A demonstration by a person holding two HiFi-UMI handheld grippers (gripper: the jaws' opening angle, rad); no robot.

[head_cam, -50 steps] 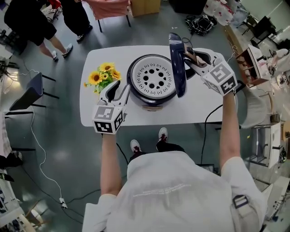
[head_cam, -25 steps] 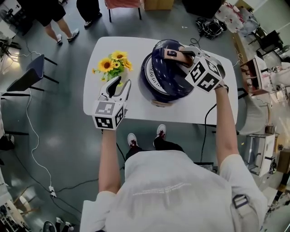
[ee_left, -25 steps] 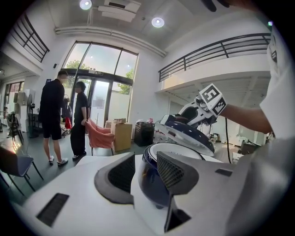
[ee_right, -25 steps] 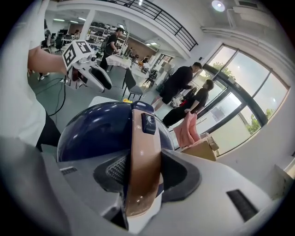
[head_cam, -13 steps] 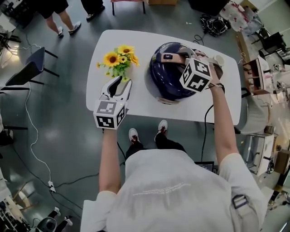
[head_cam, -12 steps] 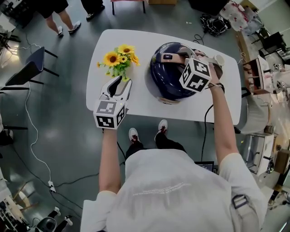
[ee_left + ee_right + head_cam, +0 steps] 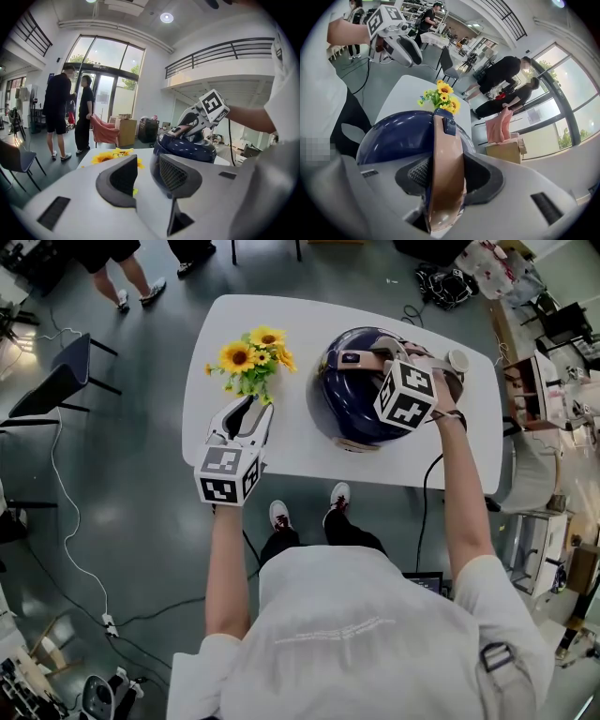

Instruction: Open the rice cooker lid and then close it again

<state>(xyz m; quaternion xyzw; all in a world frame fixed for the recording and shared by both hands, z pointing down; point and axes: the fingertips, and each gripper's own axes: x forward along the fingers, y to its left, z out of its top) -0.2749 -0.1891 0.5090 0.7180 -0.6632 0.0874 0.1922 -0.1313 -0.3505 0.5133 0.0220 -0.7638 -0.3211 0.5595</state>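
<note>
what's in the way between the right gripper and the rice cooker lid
Nothing visible: the right gripper has its jaws clamped on the tan handle strip of the dark blue domed rice cooker lid.

Soft, even daylight fills the hall. The glass doors (image 7: pixel 101 98) glow pale and a ceiling lamp (image 7: pixel 166 18) flares at the left gripper view's top. The white desk (image 7: pixel 295 432) shows only faint shadows; the navy rice cooker lid (image 7: pixel 349 404) and its tan handle (image 7: pixel 445 187) carry small glints. Both gripper views bend at black-vignetted edges, near foregrounds soft.
</note>
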